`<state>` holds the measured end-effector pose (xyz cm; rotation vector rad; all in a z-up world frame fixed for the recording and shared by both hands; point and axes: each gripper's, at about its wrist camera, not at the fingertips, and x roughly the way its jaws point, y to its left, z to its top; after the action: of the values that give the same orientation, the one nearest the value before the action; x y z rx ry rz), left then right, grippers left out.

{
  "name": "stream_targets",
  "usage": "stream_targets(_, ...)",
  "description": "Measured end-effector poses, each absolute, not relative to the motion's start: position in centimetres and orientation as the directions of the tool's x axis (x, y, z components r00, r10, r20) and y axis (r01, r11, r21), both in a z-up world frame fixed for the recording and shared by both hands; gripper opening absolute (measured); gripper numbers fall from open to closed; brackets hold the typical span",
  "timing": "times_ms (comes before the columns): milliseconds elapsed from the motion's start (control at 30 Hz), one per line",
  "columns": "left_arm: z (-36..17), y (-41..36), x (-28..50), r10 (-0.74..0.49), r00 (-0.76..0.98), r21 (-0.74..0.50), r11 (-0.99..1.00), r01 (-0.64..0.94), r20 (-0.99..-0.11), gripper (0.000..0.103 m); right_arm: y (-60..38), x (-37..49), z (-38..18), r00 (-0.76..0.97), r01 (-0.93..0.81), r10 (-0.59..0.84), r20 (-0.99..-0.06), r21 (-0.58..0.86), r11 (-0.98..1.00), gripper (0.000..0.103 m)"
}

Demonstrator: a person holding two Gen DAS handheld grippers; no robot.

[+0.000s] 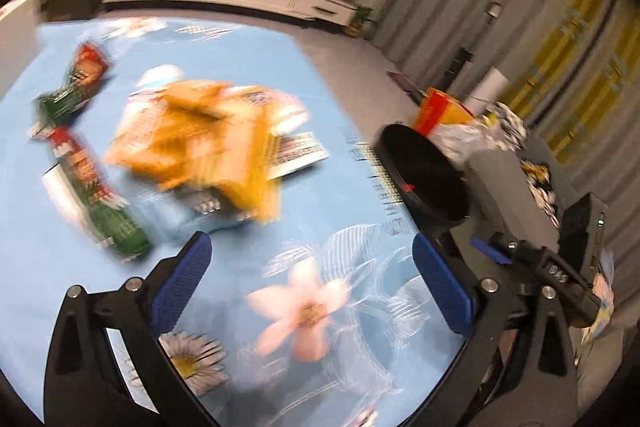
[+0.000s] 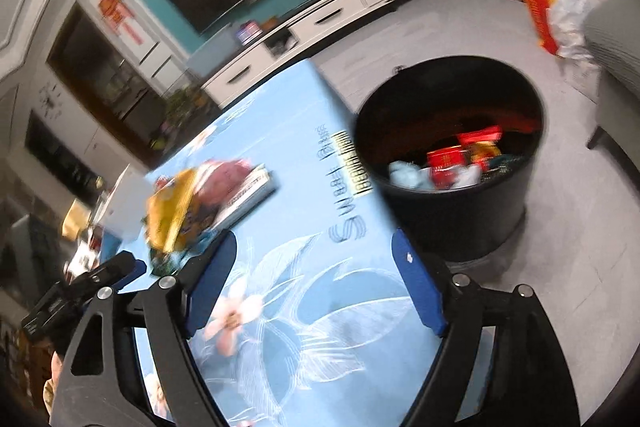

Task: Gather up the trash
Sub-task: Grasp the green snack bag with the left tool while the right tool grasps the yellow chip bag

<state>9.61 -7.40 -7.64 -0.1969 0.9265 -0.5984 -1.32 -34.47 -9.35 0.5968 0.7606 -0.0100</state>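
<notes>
The table under a light-blue flowered cloth [image 1: 328,227] carries the remaining litter; the round black plastic bin [image 2: 452,211] stands on the floor just beside its edge, already part-filled with wrappers. A blurred heap of orange-yellow snack bags [image 1: 208,139] and two green-and-red wrappers [image 1: 100,195] lie ahead of the left gripper [image 1: 312,287], jaws wide, empty. Right gripper [image 2: 312,283] likewise gapes, holding nothing. Judgement: reach for the heap's edge, pinch one bag low and firmly.

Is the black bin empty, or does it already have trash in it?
Partly filled. The right wrist view looks into the bin: red packets and pale crumpled scraps lie at the bottom, well below the rim.
</notes>
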Motion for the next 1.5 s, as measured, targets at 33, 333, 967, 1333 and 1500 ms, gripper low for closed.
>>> stream_targets(33, -8.0, -5.7, 9.7, -0.543, 0.458, -0.41, 0.837, 0.362, -0.704, 0.1, -33.7, -1.0, -9.1, 0.728, 0.205, 0.21, -0.652, 0.5, 0.841, 0.079)
stream_targets(333, -9.7, 4.1, 9.7, -0.448, 0.514, -0.439, 0.886, 0.149, -0.731, 0.1, -26.4, 2.1, -7.3, 0.686, 0.051, 0.31, -0.658, 0.469, 0.882, 0.079)
stream_targets(967, -12.7, 5.3, 14.8, -0.413, 0.541, -0.489, 0.873, 0.005, -0.732, 0.092, -18.6, 10.4, -7.8, 0.647, -0.058, 0.361, -0.671, 0.429, 0.902, 0.079)
stream_targets(1333, -14.8, 3.8, 17.4, -0.405, 0.51, -0.469, 0.883, 0.003, -0.759, 0.051, -17.7, 13.3, -9.3, 0.643, -0.036, 0.343, -0.685, 0.421, 0.906, 0.068)
stream_targets(1500, -15.0, 4.1, 17.2, -0.43, 0.507, -0.493, 0.87, 0.012, -0.747, 0.017, -17.8, 13.4, -10.1, 0.625, -0.025, 0.345, -0.7, 0.424, 0.905, 0.045)
